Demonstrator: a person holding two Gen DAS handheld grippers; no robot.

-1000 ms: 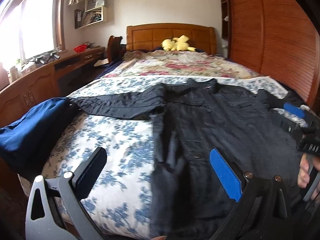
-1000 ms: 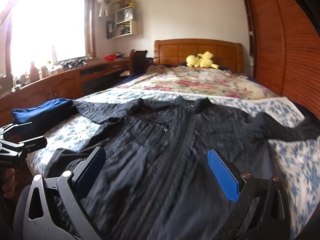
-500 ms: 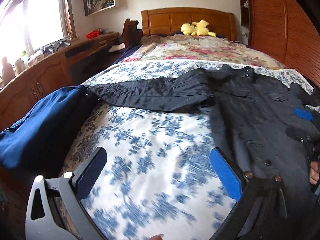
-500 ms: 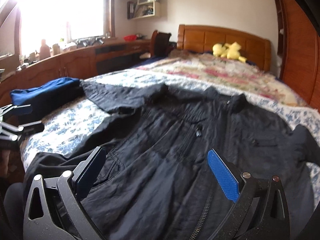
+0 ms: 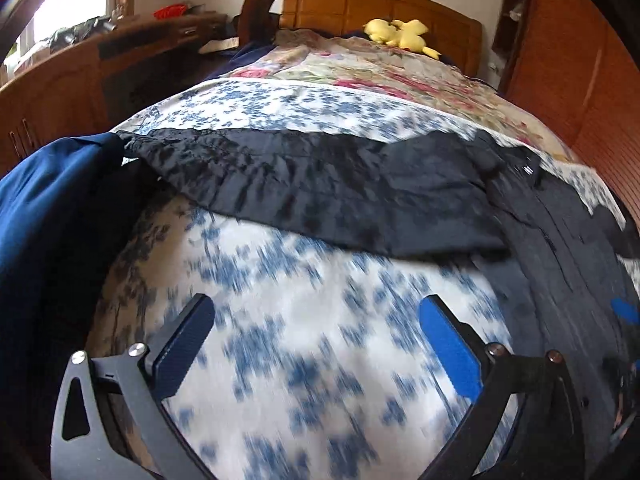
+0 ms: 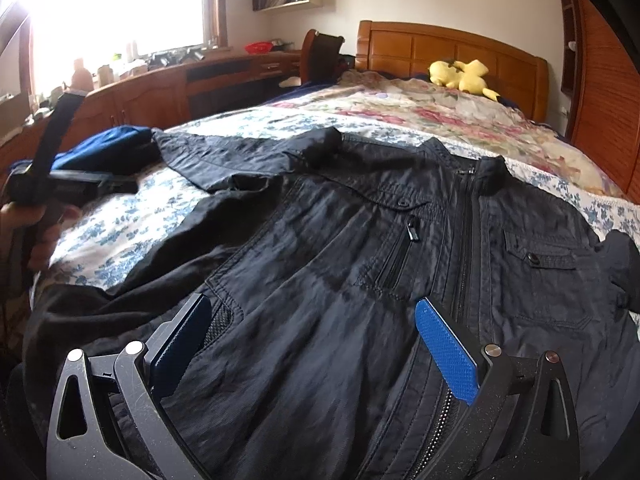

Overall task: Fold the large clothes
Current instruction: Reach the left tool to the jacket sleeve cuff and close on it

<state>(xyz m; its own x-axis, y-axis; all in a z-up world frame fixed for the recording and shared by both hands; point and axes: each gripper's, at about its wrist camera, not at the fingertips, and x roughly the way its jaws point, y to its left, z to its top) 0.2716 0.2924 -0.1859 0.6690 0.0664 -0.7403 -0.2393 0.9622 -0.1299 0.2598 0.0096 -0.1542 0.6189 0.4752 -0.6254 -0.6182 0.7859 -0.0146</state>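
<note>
A black zip-up jacket (image 6: 400, 248) lies face up on the blue-flowered bedspread (image 6: 132, 216), collar toward the headboard. Its left sleeve (image 5: 320, 188) stretches out sideways toward a blue garment. My left gripper (image 5: 316, 344) is open and empty, low over the bare bedspread (image 5: 304, 320) just in front of that sleeve. My right gripper (image 6: 312, 344) is open and empty, low over the jacket's lower front near the zip. The left gripper also shows in the right wrist view (image 6: 56, 176), at the bed's left edge.
A dark blue garment (image 5: 44, 208) is heaped at the bed's left edge. A yellow plush toy (image 6: 464, 74) lies by the wooden headboard (image 6: 448, 46). A long wooden desk (image 6: 168, 88) runs along the left wall. A wooden wardrobe (image 6: 608, 92) stands close on the right.
My left gripper has swung left off the jacket body and dropped toward the bedspread by the left sleeve. My right gripper has moved forward and lower over the jacket front.
</note>
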